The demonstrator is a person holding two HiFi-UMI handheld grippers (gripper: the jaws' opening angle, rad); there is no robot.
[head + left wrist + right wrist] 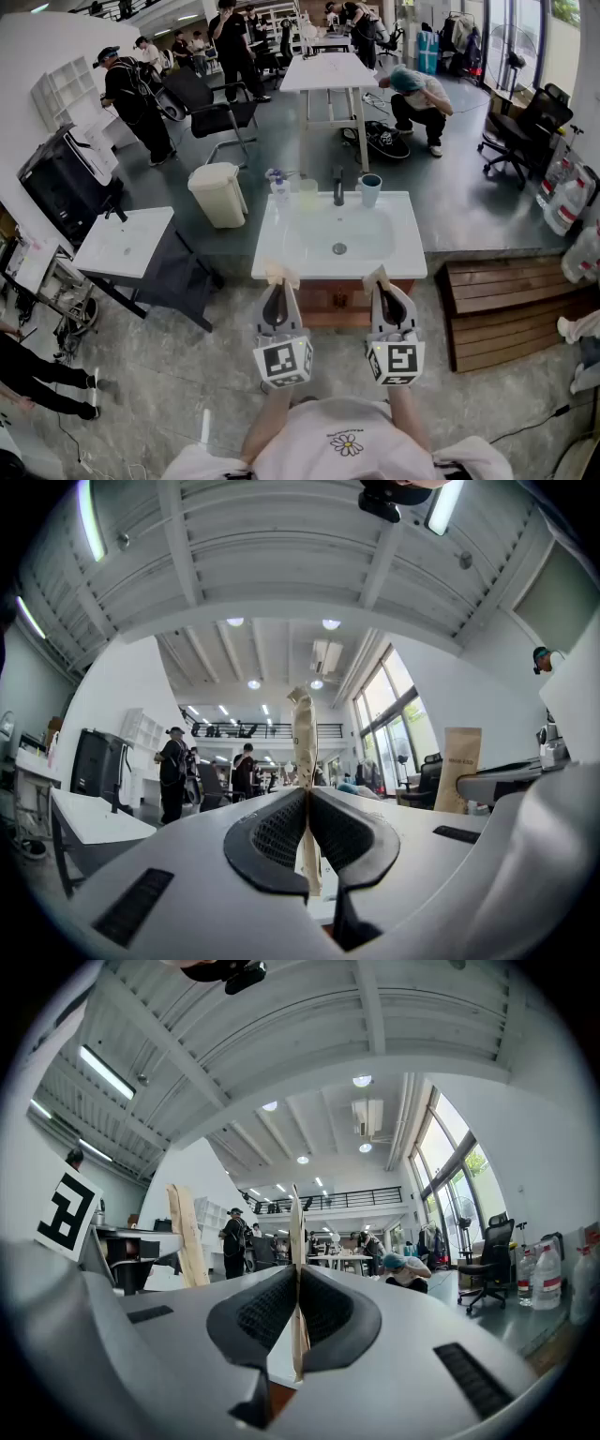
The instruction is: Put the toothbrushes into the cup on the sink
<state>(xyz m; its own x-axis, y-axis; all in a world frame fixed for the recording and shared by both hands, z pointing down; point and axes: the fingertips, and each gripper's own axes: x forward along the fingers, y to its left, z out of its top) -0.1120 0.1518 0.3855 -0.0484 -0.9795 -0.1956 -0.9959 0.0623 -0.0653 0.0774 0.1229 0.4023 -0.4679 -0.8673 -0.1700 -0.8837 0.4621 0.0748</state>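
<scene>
L claw (307,794) clamped on flat tan paper-sleeved toothbrush (303,728); R claw (297,1274) likewise, second toothbrush (295,1227); bristles hidden. Teal cup (370,189) at sink's (281,261) 1 o'clock.

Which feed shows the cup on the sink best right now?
Head view: the cup stands at the back rim of the sink, right of the faucet. Both gripper views look across the room and miss it.

Bright, even ceiling and window light; strong fisheye edge distortion
</scene>
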